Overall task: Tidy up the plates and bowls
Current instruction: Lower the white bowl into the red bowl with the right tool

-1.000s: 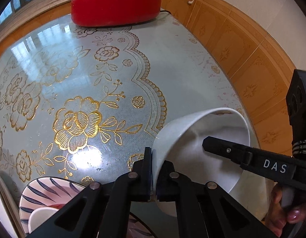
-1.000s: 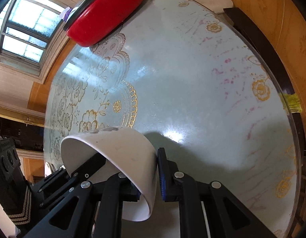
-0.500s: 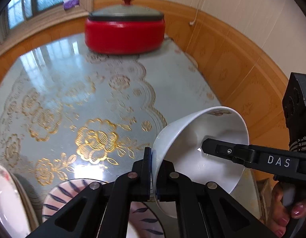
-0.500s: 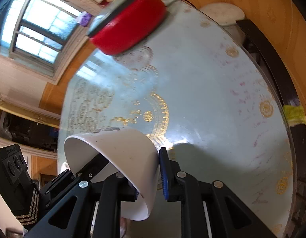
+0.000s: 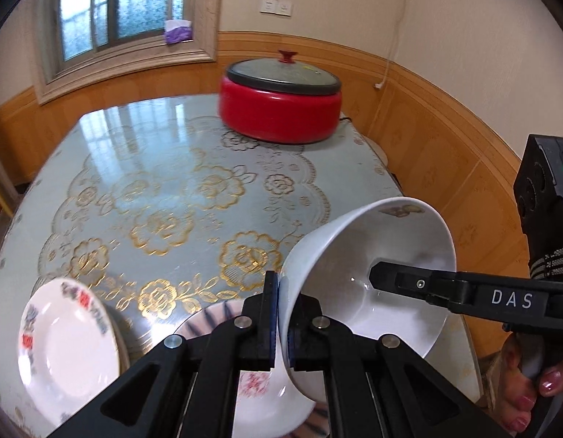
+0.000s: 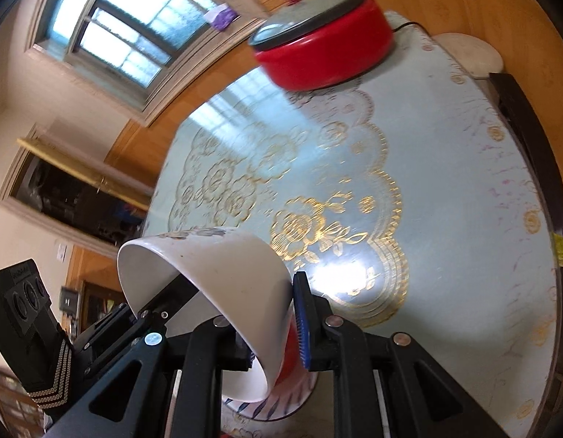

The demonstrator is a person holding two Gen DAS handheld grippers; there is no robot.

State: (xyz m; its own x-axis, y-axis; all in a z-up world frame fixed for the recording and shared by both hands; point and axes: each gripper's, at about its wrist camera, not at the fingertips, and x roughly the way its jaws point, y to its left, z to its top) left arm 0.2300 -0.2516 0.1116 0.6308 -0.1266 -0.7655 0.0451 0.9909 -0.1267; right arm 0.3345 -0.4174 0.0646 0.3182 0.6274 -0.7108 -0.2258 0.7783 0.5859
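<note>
1. We hold one plain white ceramic bowl (image 5: 369,288) between both tools: the left gripper (image 5: 281,314) is clamped tight on the near rim, and the right gripper (image 6: 278,321) pinches the opposite wall with one finger inside the bowl.
2. Compared with a second ago, the bowl sits higher above the glossy pale-blue tablecloth with gold flowers (image 5: 164,197); far more of the table and the room shows now.
3. The lift also brings into sight a white saucer with red markings (image 5: 66,339) and a blue-striped plate (image 5: 208,319) carrying a smaller white dish (image 5: 267,398), directly under the bowl.
4. The round red electric pot with a dark lid (image 5: 281,109) stays at the far edge.
5. We judge the bowl is cleared for carrying to a stack; the tilt needs minding.
</note>
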